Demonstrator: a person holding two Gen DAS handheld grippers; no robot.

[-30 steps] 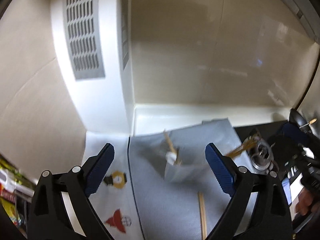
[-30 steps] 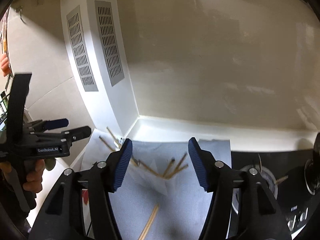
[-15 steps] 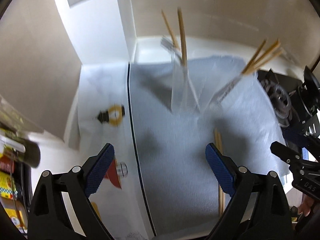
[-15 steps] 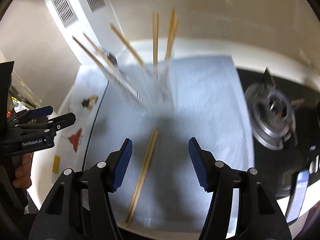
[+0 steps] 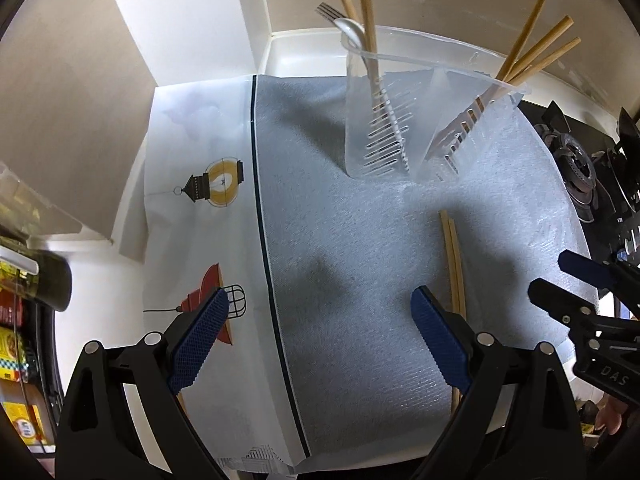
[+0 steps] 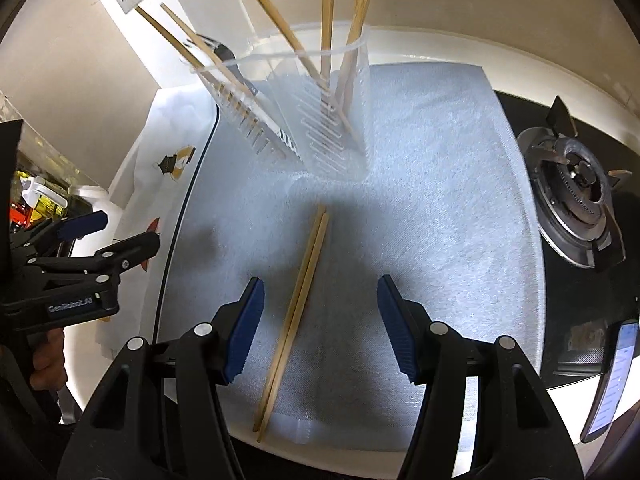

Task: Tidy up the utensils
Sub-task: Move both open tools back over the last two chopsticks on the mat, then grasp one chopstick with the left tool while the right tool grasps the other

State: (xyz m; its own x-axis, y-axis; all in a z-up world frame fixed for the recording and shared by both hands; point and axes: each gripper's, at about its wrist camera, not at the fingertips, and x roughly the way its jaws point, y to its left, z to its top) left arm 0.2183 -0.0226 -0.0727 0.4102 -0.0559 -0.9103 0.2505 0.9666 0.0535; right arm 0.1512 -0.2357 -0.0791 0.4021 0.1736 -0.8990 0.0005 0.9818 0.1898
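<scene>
left tool (image 5: 316, 344): jaws wide, nothing held
chopstick pair (image 6: 294, 312): flat on grey mat (image 6: 420, 208) on counter, before clear holder (image 6: 320, 120)
handling: judged light, stiff, slippery; best pinched mid-length
right tool (image 6: 320, 328): jaws wide, nothing held, straddling the pair

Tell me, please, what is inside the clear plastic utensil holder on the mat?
The clear holder contains several wooden chopsticks standing up, plus a fork and a pale spoon in one compartment. Their lower ends blur behind the slotted plastic walls.
</scene>
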